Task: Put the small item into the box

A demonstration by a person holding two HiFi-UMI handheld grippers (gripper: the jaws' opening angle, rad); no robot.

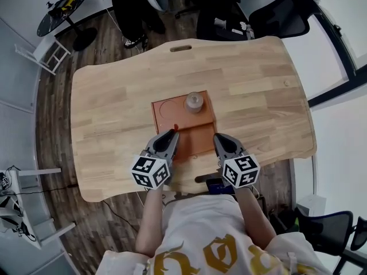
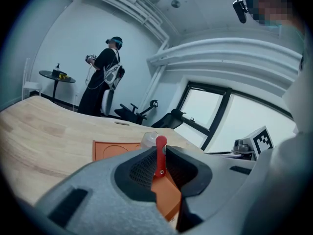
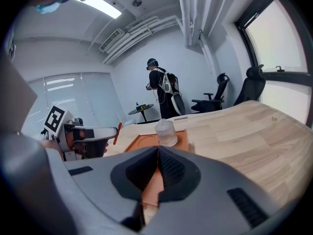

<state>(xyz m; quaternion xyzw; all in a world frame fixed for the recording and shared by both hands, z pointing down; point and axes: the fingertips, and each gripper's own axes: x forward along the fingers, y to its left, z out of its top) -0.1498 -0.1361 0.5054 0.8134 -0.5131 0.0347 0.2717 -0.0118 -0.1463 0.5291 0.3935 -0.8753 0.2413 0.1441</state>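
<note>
**Red stick into the box: go low before letting go**

On the wooden table (image 1: 114, 90) the orange box (image 1: 198, 135) lies just ahead of me, with a clear bottle (image 1: 194, 101) at its far right corner. My right tongs (image 1: 219, 137) are closed on nothing. My left tongs (image 1: 171, 133) pinch the red stick (image 2: 160, 158) upright by the box's near edge. I should lower it over a free compartment, then ease open.

I see a big light wooden table with round corners (image 1: 114, 90) standing on a dark brown wooden plank floor (image 1: 54, 130). Past its far end there is a small round black side table (image 1: 63, 4) and some black office chairs (image 1: 284, 13). A little white stool (image 1: 43, 53) is near the round table. The room has plain white walls (image 2: 58, 38). Tall windows with dark frames (image 3: 281, 43) are on one side, and white blinds (image 3: 73, 94) are on another. A long bright lamp (image 3: 100, 5) and white pipes (image 3: 142, 31) run along the ceiling.
</note>
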